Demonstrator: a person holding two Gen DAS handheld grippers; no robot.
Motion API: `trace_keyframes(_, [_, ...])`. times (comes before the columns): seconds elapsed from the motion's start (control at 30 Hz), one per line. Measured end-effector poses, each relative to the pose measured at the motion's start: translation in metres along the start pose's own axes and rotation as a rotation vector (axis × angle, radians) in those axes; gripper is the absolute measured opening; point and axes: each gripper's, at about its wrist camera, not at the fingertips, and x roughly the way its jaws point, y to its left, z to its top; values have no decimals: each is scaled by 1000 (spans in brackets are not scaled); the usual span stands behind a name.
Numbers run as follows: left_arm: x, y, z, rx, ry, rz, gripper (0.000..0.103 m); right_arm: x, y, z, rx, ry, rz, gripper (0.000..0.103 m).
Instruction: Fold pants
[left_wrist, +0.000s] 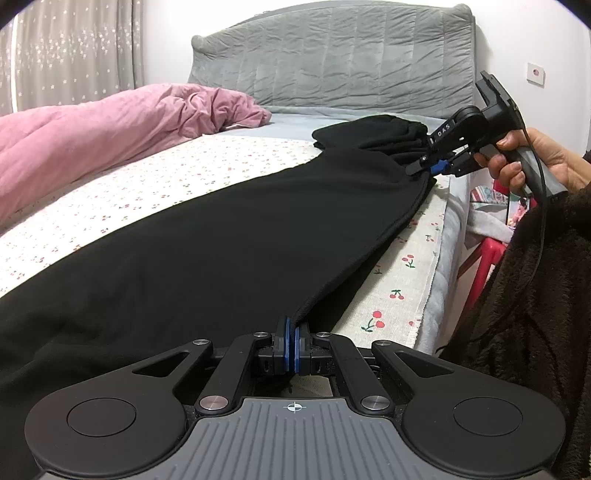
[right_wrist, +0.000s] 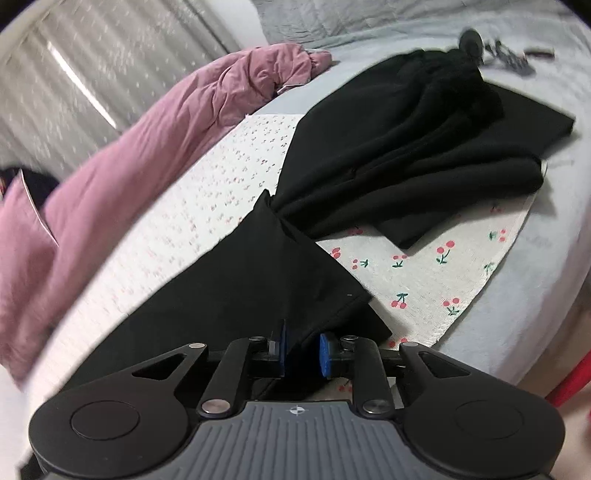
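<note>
Folding a pair of black pants (left_wrist: 221, 240) on a bed (left_wrist: 436, 236), a person works with two hand-held grippers, one in each hand. The pants lie stretched along the near edge of the bed, over a cherry-print sheet (left_wrist: 402, 280).

From the left wrist view, the left hand-held gripper (left_wrist: 291, 339) sits at 6 o'clock, its blue pads closed tight on one end of the pants. The fabric runs away toward 1 o'clock, where the right hand-held gripper (left_wrist: 430, 168) meets the bunched far end. A bare hand (left_wrist: 532, 155) with a dark fleecy sleeve (left_wrist: 535, 295) holds that tool.

From the right wrist view, the right hand-held gripper (right_wrist: 303, 347) is partly open. A fold of black cloth sits between its pads, but the right pad stands clear of it, so it is not clamping.

To do this step well, the left grip should probably keep the fabric taut while the right tool takes or lets go of its corner cleanly, with both edges lined up so no crease forms. The slack cloth could slip toward the edge of the bed.

Counted: one pair of pants, two hand-held grippers, one pink quilt (left_wrist: 92, 125) at 10 o'clock, one grey padded headboard (left_wrist: 332, 55) at 12 o'clock.
</note>
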Motion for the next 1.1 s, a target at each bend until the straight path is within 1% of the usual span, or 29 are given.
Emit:
trace_keyframes(0.03, [0, 0, 0, 0, 0, 2, 0, 2, -1, 1, 12, -5, -4, 23])
trace_keyframes(0.07, [1, 0, 0, 0, 0, 4, 0, 3, -3, 1, 20, -11, -7, 20])
trace_keyframes(0.1, [2, -1, 0, 0, 0, 6, 0, 3, -4, 1, 23, -11, -9, 14])
trace_keyframes(0.17, [2, -1, -1, 0, -2, 11, 0, 4, -4, 0, 5, -16, -21, 5])
trace_keyframes(0.27, [3, -4, 0, 7, -12, 20, 0, -2, 10, -6, -110, -76, -85, 4])
trace_keyframes(0.33, [4, -7, 2, 14, -19, 16, 0, -4, 16, -9, -157, -102, -140, 3])
trace_keyframes(0.4, [7, -9, 3, 16, -15, 2, 0, 3, 16, -9, -171, -90, -207, 1])
trace_keyframes(0.47, [10, -12, 5, 23, -12, -8, 0, 9, 15, -9, -179, -83, -243, 0])
trace_keyframes(0.53, [12, -13, 6, 27, -6, -20, 1, 10, 23, -11, -241, -96, -293, 0])
trace_keyframes(0.57, [11, -12, 7, 23, -1, -33, 4, 11, 28, -12, -278, -102, -325, 2])
trace_keyframes(0.6, [9, -10, 8, 12, -4, -42, 6, 10, 31, -13, -309, -113, -358, 17])
trace_keyframes(0.63, [7, -9, 8, 0, -5, -54, 11, 10, 33, -13, -319, -126, -380, 27])
trace_keyframes(0.67, [3, -6, 9, -15, -12, -71, 15, 8, 33, -12, -319, -143, -385, 37])
trace_keyframes(0.7, [-3, -4, 10, -29, -27, -77, 18, 4, 32, -10, -315, -156, -373, 37])
trace_keyframes(0.73, [-9, -1, 10, -40, -42, -74, 27, 1, 32, -7, -309, -163, -358, 37])
trace_keyframes(0.77, [-17, 3, 11, -55, -64, -63, 41, 0, 32, -5, -305, -168, -349, 39])
trace_keyframes(0.83, [-32, 15, 12, -91, -106, -34, 58, -3, 38, -1, -318, -185, -338, 43])
trace_keyframes(0.93, [-52, 37, 14, -145, -135, 27, 61, -3, 54, 2, -362, -208, -324, 50])
trace_keyframes(0.97, [-58, 47, 15, -166, -141, 66, 67, -1, 60, 3, -378, -207, -311, 55])
trace_keyframes(1.0, [-65, 58, 15, -188, -148, 109, 69, 1, 66, 5, -393, -201, -294, 62])
trace_keyframes(1.03, [-70, 68, 15, -208, -153, 146, 72, 5, 70, 7, -403, -198, -283, 65])
trace_keyframes(1.07, [-75, 81, 15, -235, -150, 187, 72, 9, 74, 9, -410, -197, -273, 68])
trace_keyframes(1.1, [-79, 93, 15, -264, -140, 226, 73, 12, 78, 11, -417, -193, -266, 68])
